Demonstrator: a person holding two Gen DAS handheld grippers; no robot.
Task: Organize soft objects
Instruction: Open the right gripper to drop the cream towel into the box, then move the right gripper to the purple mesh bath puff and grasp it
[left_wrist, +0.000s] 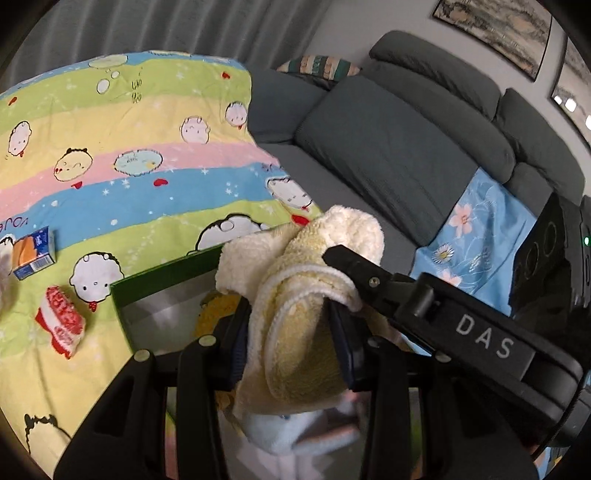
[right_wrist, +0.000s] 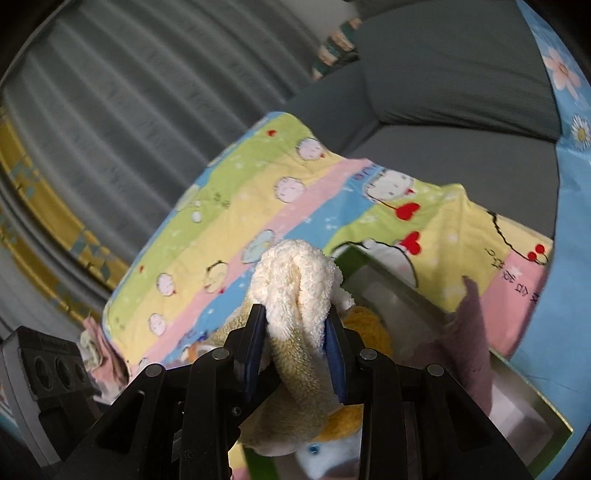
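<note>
In the left wrist view, a carton (left_wrist: 34, 254) and a red-and-white pouch (left_wrist: 62, 320) lay on the striped cartoon sheet (left_wrist: 122, 173) at far left, apart from each other. Right of them stood the green-rimmed box (left_wrist: 162, 273), its pale inside partly hidden. The left gripper (left_wrist: 290, 332) was clamped on a folded cream-yellow towel (left_wrist: 295, 295), which bulged up and out past the pads above the box. A yellow plush (left_wrist: 218, 310) showed just behind the left finger, and something white lay blurred below the towel. The right gripper's black body crossed in from the right, its tip touching the towel. Behind it ran the grey sofa (left_wrist: 399, 147), with a blue floral cloth (left_wrist: 476, 236) draped over the seat.

In the right wrist view, grey curtains (right_wrist: 110, 110) filled the left, and the sheet (right_wrist: 229, 206) spread across the middle. The right gripper (right_wrist: 297, 332) was closed on the towel (right_wrist: 295, 288), a rolled end standing up between the blue pads. The plush (right_wrist: 369, 325) lay under it, inside the box (right_wrist: 532, 406), beside a mauve cloth (right_wrist: 469, 339) that hung over the box's rim. The floral cloth (right_wrist: 569, 184) filled the right edge.
</note>
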